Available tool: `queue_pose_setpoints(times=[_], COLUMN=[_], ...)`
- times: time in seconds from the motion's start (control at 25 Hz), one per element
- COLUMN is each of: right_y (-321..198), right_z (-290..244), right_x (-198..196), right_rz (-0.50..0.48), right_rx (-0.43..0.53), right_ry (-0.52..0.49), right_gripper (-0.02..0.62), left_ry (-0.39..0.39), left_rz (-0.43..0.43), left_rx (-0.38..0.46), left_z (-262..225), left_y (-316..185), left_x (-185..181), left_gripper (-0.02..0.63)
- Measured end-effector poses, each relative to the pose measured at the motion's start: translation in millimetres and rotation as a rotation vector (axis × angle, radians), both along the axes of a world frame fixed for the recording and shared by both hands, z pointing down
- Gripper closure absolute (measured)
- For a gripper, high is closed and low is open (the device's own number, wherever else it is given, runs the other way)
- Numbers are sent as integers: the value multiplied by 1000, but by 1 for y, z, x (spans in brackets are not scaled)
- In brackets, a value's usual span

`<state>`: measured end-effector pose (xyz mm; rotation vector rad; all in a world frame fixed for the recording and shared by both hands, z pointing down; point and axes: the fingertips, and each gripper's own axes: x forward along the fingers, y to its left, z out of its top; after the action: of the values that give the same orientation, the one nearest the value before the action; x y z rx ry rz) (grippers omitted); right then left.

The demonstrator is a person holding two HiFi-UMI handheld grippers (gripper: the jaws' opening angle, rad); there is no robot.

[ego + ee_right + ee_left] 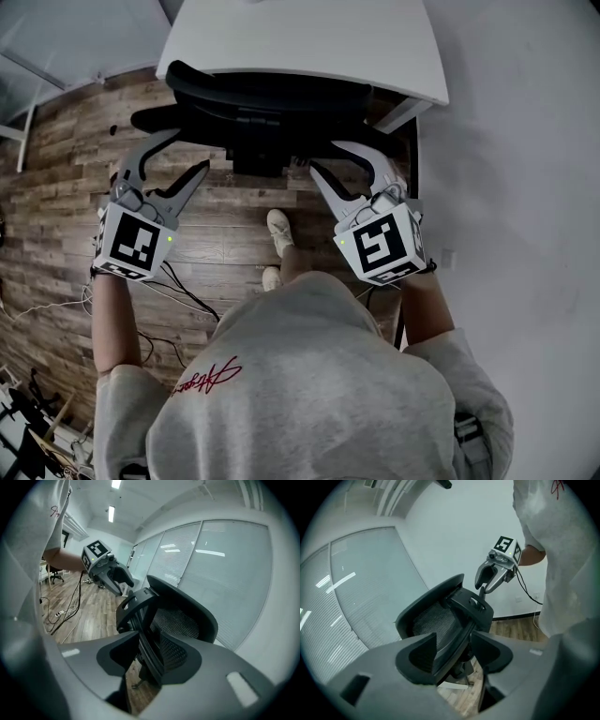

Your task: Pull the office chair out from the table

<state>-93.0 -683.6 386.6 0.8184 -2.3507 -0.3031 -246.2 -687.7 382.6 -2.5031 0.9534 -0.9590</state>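
I hold the left gripper (pixel 187 152) and right gripper (pixel 326 157), jaws wide and empty, by the black mesh office chair (pixel 262 103) (under the white counter (pixel 309 37), up top). I think I grab its back next.

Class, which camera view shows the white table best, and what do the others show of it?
The head view: the white table spans the top, with the office chair at its near edge. Both gripper views face the chair's back; neither shows the tabletop.
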Motion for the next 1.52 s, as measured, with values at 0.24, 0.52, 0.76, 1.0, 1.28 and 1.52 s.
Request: queue_pose_setpoints(times=[0.24, 0.52, 0.76, 1.0, 1.28, 1.52], right_y=[-5, -18, -22, -23, -30, -35], right_z=[14, 46, 57, 64, 76, 92], right_x=[-10, -12, -13, -15, -19, -25], right_rz=[-44, -89, -100, -137, -174, -199], right_rx=[23, 53, 60, 97, 127, 130], right_ry=[90, 288, 379, 506, 633, 710], right_gripper=[449, 426, 416, 396, 393, 394], left_ry=[-74, -295, -408, -568, -704, -726], left_rz=[-2, 49, 105, 160, 224, 220], left_rx=[-29, 1, -2, 0, 19, 44], left_z=[22, 54, 66, 86, 101, 107], left_y=[-10, -21, -30, -32, -34, -41], left_x=[-8, -9, -8, -7, -4, -4], left_gripper=[354, 319, 310, 311, 311, 357])
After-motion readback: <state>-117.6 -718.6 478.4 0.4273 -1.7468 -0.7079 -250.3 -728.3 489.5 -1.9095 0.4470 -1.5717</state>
